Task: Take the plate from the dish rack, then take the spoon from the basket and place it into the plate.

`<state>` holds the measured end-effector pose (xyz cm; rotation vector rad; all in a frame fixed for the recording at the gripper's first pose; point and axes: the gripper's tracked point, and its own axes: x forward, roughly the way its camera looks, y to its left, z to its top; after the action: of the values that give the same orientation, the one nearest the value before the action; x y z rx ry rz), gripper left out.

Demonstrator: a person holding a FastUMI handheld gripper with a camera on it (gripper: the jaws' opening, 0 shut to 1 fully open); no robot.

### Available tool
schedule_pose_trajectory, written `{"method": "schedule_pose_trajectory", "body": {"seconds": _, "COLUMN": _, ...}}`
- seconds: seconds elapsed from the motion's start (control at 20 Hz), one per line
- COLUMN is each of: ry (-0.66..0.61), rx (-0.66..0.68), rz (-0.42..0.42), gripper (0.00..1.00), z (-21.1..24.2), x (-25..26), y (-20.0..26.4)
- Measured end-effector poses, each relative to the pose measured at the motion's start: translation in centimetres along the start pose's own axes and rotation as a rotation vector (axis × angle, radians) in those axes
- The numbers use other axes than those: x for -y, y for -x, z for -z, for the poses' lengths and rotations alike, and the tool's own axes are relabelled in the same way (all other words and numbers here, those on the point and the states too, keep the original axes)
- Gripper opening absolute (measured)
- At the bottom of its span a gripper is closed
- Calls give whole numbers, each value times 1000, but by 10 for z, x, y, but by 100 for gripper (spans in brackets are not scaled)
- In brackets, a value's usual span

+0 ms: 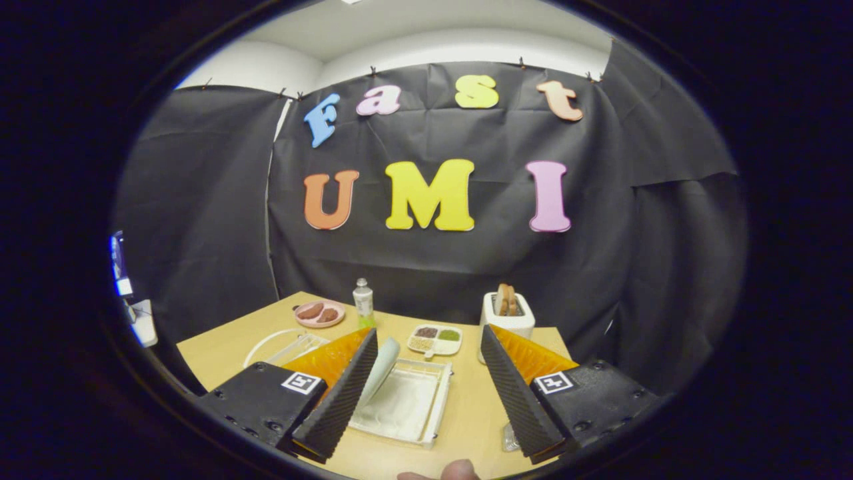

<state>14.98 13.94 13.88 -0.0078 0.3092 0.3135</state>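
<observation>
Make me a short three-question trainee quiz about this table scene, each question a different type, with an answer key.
1. True or false: the gripper has its fingers closed on the plate.
2. Multiple choice: what stands in the white toaster? A) bread slices B) a spoon C) a bottle
3. Fill in: the plate stands upright in the white ____ between the fingers.

Key: 1 false, the fingers are open and apart. 2 A. 3 dish rack.
</observation>
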Motion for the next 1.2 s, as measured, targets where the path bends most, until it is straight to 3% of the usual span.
{"method": "schedule_pose_trajectory", "body": {"seconds": 0.2, "ry": -138, "rx": -229, "rz": -120, "gripper": 100, "z": 12, "x": -43, "y": -41}}
{"method": "schedule_pose_trajectory", "body": {"seconds": 0.6, "ry": -161, "rx": -525, "rz": -65, "gripper": 100, "z": 55, "x": -63, "y": -105}}
{"method": "schedule_pose_trajectory", "body": {"seconds": 1.2, "ry": -206, "rx": -774, "rz": -26, "gripper": 98, "z": 129, "x": -95, "y": -152}}
